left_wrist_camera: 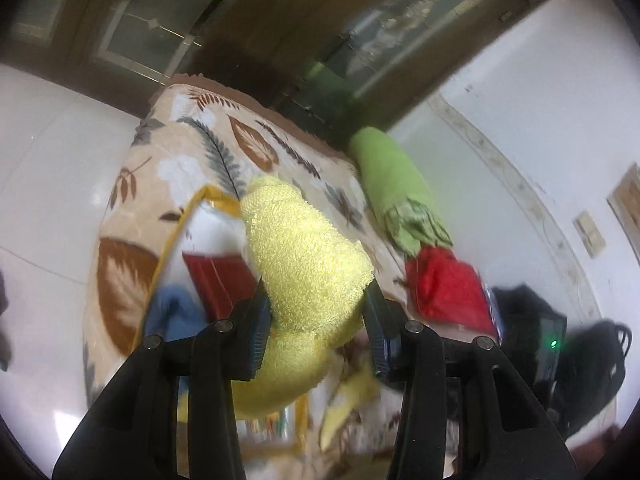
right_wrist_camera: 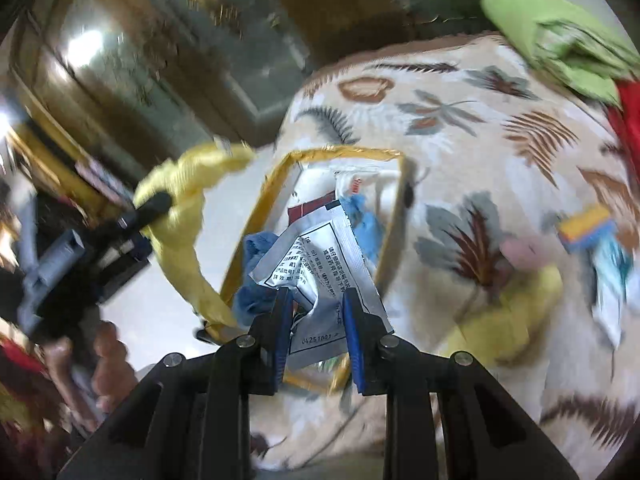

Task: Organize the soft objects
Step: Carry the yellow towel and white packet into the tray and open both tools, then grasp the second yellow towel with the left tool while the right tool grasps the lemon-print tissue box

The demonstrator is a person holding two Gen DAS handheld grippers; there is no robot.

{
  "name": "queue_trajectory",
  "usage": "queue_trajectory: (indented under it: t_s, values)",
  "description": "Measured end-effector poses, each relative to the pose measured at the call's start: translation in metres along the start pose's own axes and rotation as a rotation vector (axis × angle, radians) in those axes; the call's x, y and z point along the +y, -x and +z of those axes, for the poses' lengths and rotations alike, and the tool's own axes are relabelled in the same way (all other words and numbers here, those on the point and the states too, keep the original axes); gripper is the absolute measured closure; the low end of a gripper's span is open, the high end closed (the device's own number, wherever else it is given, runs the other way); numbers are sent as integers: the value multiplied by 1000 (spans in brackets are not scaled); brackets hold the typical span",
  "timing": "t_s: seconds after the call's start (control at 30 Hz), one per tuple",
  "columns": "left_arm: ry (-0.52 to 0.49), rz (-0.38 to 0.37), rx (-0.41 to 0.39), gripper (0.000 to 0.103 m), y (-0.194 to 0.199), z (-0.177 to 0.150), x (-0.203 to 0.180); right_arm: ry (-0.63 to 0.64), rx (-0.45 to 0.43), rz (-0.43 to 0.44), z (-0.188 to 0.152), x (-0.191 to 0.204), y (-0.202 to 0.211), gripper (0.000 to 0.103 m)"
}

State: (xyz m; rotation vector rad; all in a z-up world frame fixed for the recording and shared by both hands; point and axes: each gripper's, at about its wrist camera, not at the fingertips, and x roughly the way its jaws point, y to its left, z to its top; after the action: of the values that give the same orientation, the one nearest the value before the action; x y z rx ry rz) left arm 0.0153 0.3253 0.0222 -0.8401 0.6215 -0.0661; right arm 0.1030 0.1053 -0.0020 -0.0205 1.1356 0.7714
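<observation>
My left gripper (left_wrist_camera: 316, 304) is shut on a yellow towel (left_wrist_camera: 304, 264) and holds it above a yellow-rimmed box (left_wrist_camera: 176, 232) on the leaf-patterned bed. The towel (right_wrist_camera: 184, 216) and the left gripper (right_wrist_camera: 154, 202) also show at the left of the right wrist view. My right gripper (right_wrist_camera: 316, 300) is shut on a silver foil packet (right_wrist_camera: 320, 264) with printed text, above the same box (right_wrist_camera: 344, 152). A blue cloth (right_wrist_camera: 256, 252) and a red packet (left_wrist_camera: 220, 280) lie in the box.
A green bolster (left_wrist_camera: 392, 184) and a red cloth (left_wrist_camera: 448, 284) lie along the bed's far side by the white wall. A yellow-blue item (right_wrist_camera: 588, 226) and a yellow cloth (right_wrist_camera: 504, 332) lie on the blanket (right_wrist_camera: 460, 128). White tiled floor (left_wrist_camera: 48, 184) is at left; black bags (left_wrist_camera: 560, 344) at right.
</observation>
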Motion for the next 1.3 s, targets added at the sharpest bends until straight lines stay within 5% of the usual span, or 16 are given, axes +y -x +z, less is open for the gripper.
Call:
queue_trajectory:
  t_s: [0.27, 0.43, 0.5, 0.57, 0.63, 0.67, 0.77, 0.83, 0.93, 1.1, 1.2, 1.3]
  values:
    - [52, 37, 28, 61, -63, 26, 45, -67, 44, -15, 18, 2, -67, 78]
    - [44, 174, 32, 58, -92, 23, 65, -64, 53, -32, 9, 2, -81, 77]
    - [95, 187, 16, 48, -97, 22, 75, -110, 25, 65, 8, -3, -77, 75]
    - [126, 151, 28, 29, -102, 21, 80, -161, -12, 129, 11, -10, -72, 68]
    - [127, 89, 15, 25, -98, 22, 78, -153, -68, 114, 13, -12, -62, 40]
    - [115, 85, -4, 25, -95, 23, 74, -139, -106, 100, 13, -12, -55, 36]
    - [32, 130, -118, 21, -75, 22, 54, -180, -195, 131, 11, -21, -34, 34]
    - [-26, 153, -122, 20, -69, 15, 41, -231, -238, 163, 5, -29, -18, 34]
    - [-93, 84, -46, 20, -62, -7, 16, -294, -346, 163, -19, -47, 30, 34]
    - [-143, -185, 237, 20, -67, -64, -30, -406, -397, 99, -91, -99, 101, 33]
    - [-171, -190, 355, 20, -76, -95, -45, -489, -316, 51, -135, -133, 105, 32]
    - [-194, -161, 382, 20, -75, -111, -51, -559, -243, 63, -167, -154, 94, 32]
